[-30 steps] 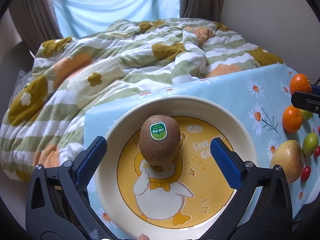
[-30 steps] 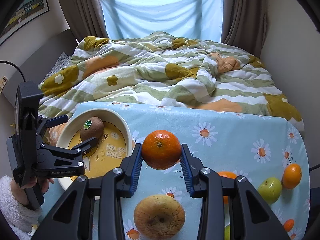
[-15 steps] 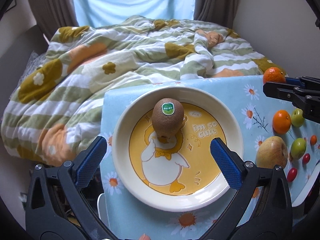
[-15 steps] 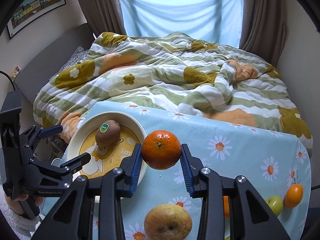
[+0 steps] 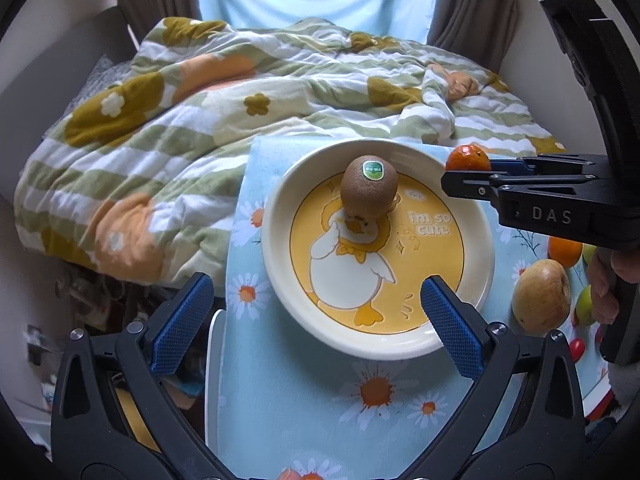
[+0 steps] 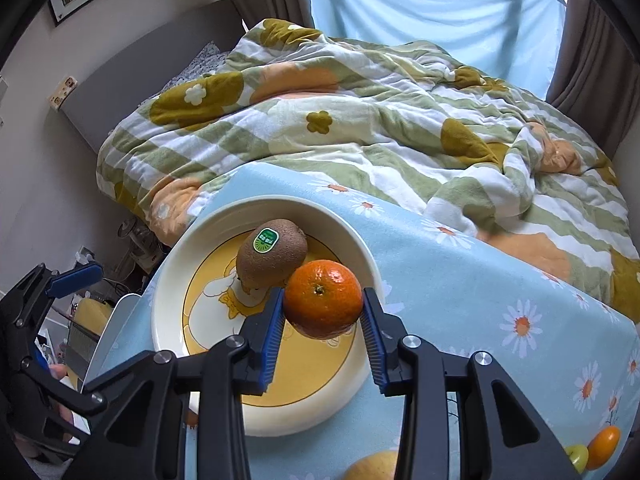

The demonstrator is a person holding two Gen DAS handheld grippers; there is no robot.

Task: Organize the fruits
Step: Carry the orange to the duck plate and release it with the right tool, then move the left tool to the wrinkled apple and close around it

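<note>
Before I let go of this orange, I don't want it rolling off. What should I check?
1. Right tool shut on orange: ok.
2. Orange over the plate, not the cloth: ok in the right wrist view; in the left view it looks near the far right rim.
3. Height above the plate: cannot tell.
4. Free space beside the kiwi: ok, the yellow centre is bare in front of it.
5. Left tool open and clear of the drop spot: ok.
6. Plate fully on the table: ok.
</note>
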